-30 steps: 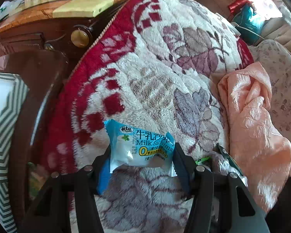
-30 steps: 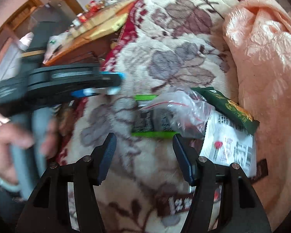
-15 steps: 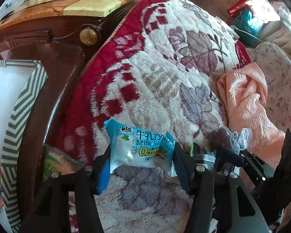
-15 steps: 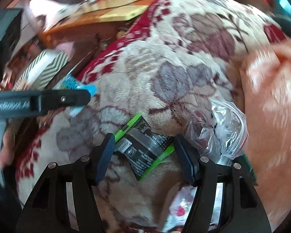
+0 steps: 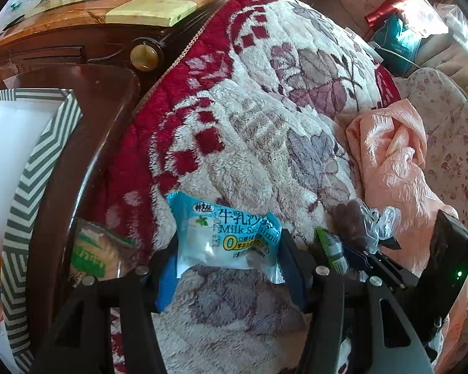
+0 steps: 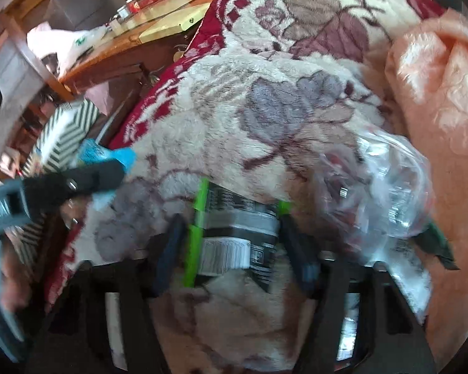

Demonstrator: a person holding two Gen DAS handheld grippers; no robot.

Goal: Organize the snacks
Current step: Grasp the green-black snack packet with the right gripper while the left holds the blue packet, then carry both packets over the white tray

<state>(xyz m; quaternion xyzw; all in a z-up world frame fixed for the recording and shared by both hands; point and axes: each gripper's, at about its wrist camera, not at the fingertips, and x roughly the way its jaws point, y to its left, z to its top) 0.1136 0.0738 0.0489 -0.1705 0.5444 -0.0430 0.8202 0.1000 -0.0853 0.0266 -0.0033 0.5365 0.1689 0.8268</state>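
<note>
Floral blanket (image 5: 296, 124): left gripper (image 5: 227, 246) angled down, fingers clamped on blue packet (image 5: 224, 240); right gripper (image 6: 231, 237) closing (green-edged packet (image 6: 234, 233) between).

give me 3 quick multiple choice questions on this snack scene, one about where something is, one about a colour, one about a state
1. Where is the striped box?
A. on the blanket
B. left of the blanket
C. on the peach cloth

2. What colour is the Milk Sachima packet?
A. light blue
B. red
C. yellow

3. What is between the right hand-held gripper's fingers?
A. nothing
B. a clear bag
C. a black and green packet

Answers: 1 B, it sits at the left edge beside the floral blanket. 2 A, blue and white wrapper in the left hand-held gripper. 3 C, the jaws are closing around it.
</note>
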